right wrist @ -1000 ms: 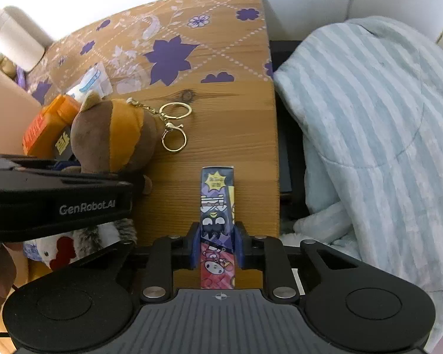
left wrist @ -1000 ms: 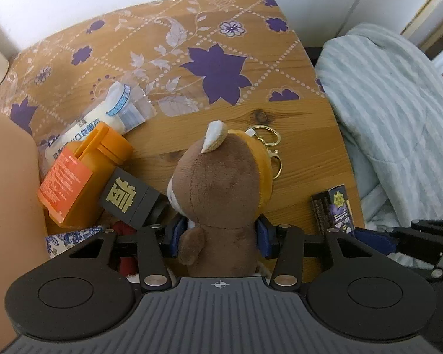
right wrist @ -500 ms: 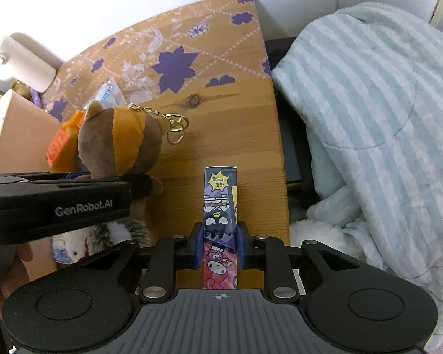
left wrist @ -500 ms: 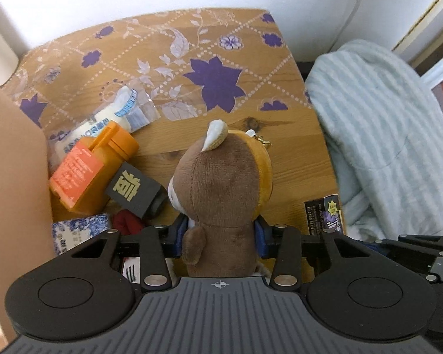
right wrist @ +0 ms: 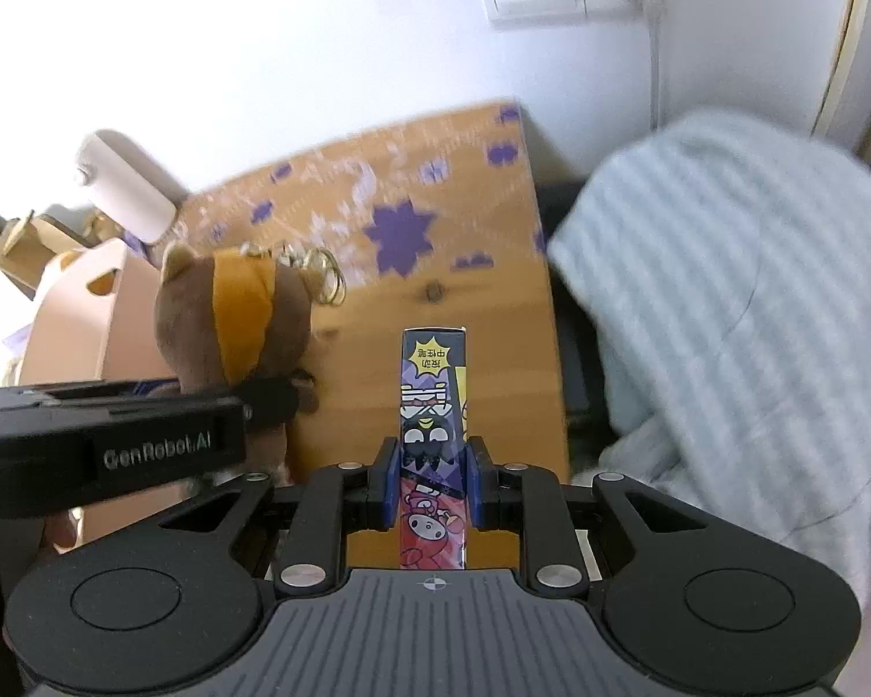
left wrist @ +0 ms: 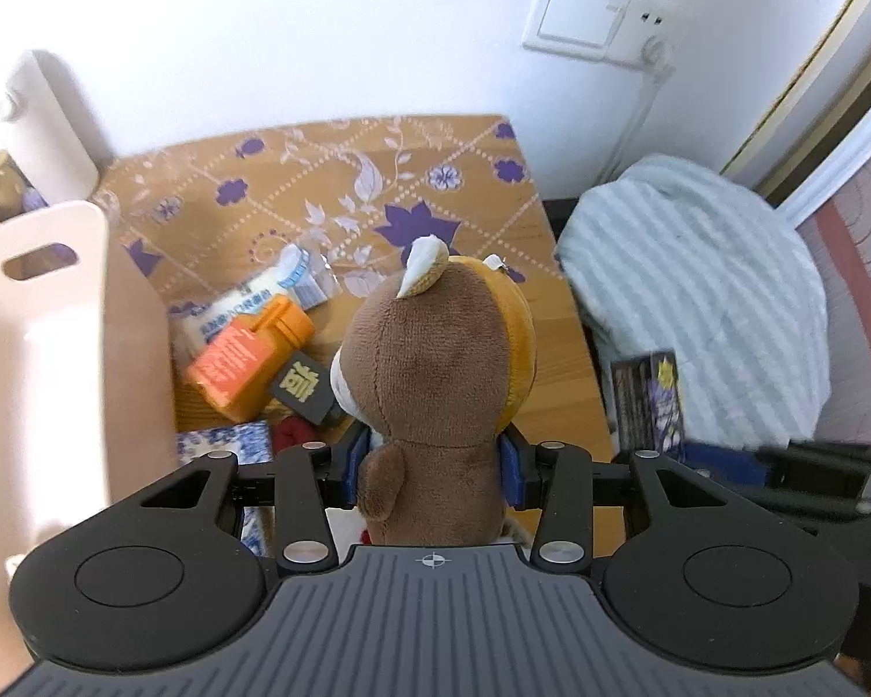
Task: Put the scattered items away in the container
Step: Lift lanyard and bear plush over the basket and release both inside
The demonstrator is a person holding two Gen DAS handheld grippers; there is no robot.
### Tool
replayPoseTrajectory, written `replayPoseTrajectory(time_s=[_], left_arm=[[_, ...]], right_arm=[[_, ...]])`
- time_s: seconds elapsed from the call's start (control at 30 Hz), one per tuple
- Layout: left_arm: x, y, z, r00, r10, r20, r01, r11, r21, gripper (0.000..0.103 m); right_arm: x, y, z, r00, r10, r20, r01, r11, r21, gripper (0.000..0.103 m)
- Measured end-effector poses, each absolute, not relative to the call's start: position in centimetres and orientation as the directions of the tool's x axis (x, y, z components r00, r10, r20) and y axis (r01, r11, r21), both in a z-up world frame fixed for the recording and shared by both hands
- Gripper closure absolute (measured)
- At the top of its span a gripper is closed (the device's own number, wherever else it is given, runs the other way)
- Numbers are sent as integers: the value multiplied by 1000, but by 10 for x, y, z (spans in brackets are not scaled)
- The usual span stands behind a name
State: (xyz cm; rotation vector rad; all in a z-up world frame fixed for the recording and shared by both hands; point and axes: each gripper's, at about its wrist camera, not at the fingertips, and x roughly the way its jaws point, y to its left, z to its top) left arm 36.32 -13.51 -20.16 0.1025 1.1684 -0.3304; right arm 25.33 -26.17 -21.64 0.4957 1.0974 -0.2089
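Currently both grippers are mid-carry, each with one item lifted clear of the table (left wrist: 464,186). Left gripper (left wrist: 429,473) has its blue pads clamped on the lower body of the brown plush bear (left wrist: 435,360), bear upright, its keyring (right wrist: 319,276) dangling off the far side. Right gripper (right wrist: 432,479) is pinched tight on the narrow cartoon-print box (right wrist: 434,406), which sticks forward between the pads; the jaws have just been closing further onto it. Grip looks secure on both.

Step in hand: transport, not pick. Beige container (left wrist: 58,348) with the cut-out handle sits at the left edge of the table, its wall just beside the leftover clutter. Still on the wood: orange bottle (left wrist: 247,357), white packet (left wrist: 249,305) behind it, small black tag with a gold character (left wrist: 305,386), a blue-white patterned pack (left wrist: 226,441) and something red, partly hidden under the bear. Striped blanket (left wrist: 697,302) lies off to the right, not part of the job.

Next move, as a judgement: swing the bear left over the container rim, lower and release; then the right hand follows with the box, crossing left without bumping the other gripper. Box is long, so it probably needs tilting to drop inside. Inside of the container is not visible, so free room cannot be told. Several items remain afterwards.
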Motion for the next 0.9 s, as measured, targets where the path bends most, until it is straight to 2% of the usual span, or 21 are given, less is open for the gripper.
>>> replayPoseTrajectory(time_s=[0.5,0.9], left_arm=[[322,-46,-118,452,-199,-869,191,974,-124,59],[324,62,-100,503,-89,-859,23,996,-90,59]], right_arm=[[259,-213,-112,604,53,-795,253,933,254,83],[291,-124,-84,644,162,-748,57,964,259,83]])
